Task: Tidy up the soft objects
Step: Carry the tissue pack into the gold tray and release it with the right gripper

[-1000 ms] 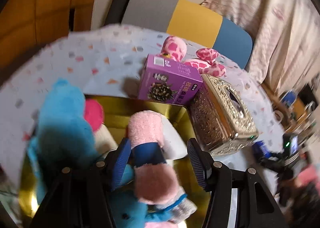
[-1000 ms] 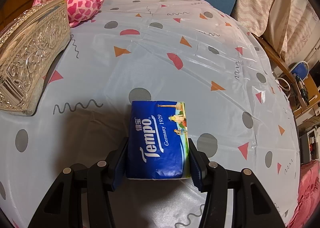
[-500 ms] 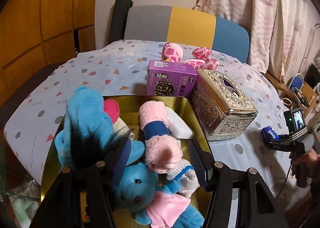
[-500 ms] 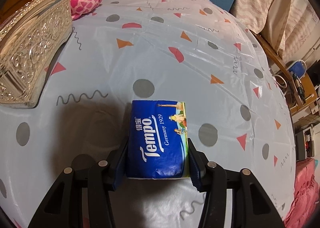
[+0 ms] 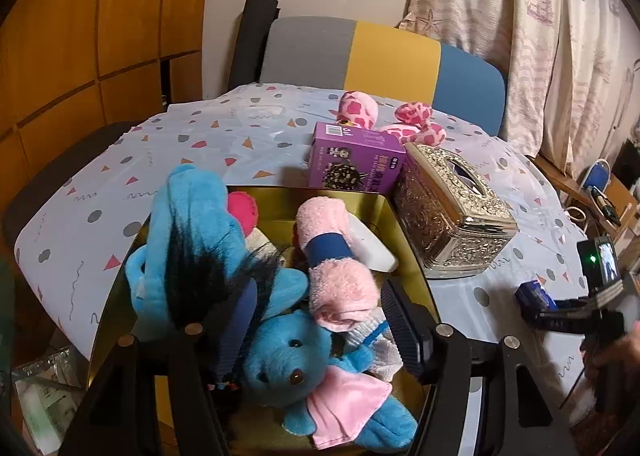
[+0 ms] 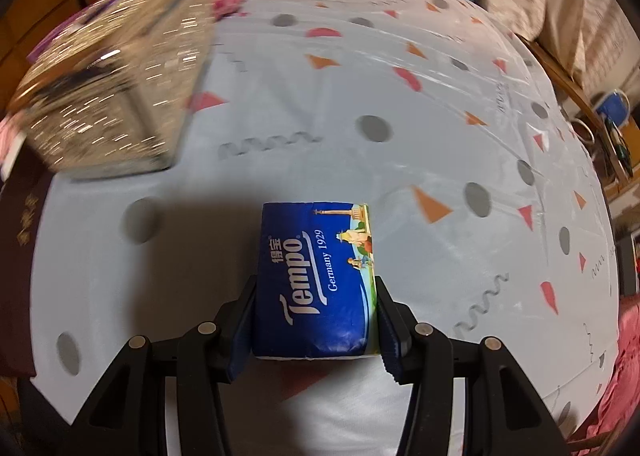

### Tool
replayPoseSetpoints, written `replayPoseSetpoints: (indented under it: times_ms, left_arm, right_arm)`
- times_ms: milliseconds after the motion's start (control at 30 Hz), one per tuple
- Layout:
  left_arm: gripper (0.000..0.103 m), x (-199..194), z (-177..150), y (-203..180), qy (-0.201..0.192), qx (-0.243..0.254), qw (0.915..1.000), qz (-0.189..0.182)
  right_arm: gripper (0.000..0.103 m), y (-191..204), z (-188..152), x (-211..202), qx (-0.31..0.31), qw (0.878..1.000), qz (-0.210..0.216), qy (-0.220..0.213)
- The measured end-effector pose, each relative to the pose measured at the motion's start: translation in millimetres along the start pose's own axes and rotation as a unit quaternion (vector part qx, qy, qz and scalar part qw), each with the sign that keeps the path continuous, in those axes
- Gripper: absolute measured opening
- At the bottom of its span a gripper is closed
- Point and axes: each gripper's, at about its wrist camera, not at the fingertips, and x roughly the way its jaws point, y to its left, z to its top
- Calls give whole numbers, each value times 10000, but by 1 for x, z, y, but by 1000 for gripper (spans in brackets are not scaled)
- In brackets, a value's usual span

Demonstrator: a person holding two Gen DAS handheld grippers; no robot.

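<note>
On the left, the gold tray sat on the bench with the blue plush toy and the rolled pink towel lying inside it. The left hand-held gripper hung over them; its jaws had just been opening and stood spread, the towel's end between them, the pads seemingly not pressing it. Just right of the tray stood the purple box and the gold tissue box, with a pink spotted plush behind. Farthest right, the right hand-held gripper pinched the blue tissue pack by its two long sides, lifted above the bench. The pack looked light and squashy under a slick wrapper, so a firm hold across its middle seemed safest against slipping.
</note>
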Motion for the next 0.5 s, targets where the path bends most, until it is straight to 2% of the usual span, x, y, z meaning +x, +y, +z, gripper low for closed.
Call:
replayPoseSetpoints:
  times_ms: [100,233,367,500]
  left_arm:
    - [65,-1,-1,4,4,-27,10000,25]
    - [65,-2,-3,9,3,-39,10000,69]
    - [66,-3,-2,17,-19,-121,9998,126]
    - [69,-10,4,34,-150,-275,9991,302]
  right_arm:
    - [52,16,-7,-7,-94,9997,236,-35]
    - [52,34,-10,-32,-82,9970,645,-425]
    - [52,68,-7,-74,-365,9868,1245,-974]
    - [52,114,-6,-101,-785,9736,1695,-1315]
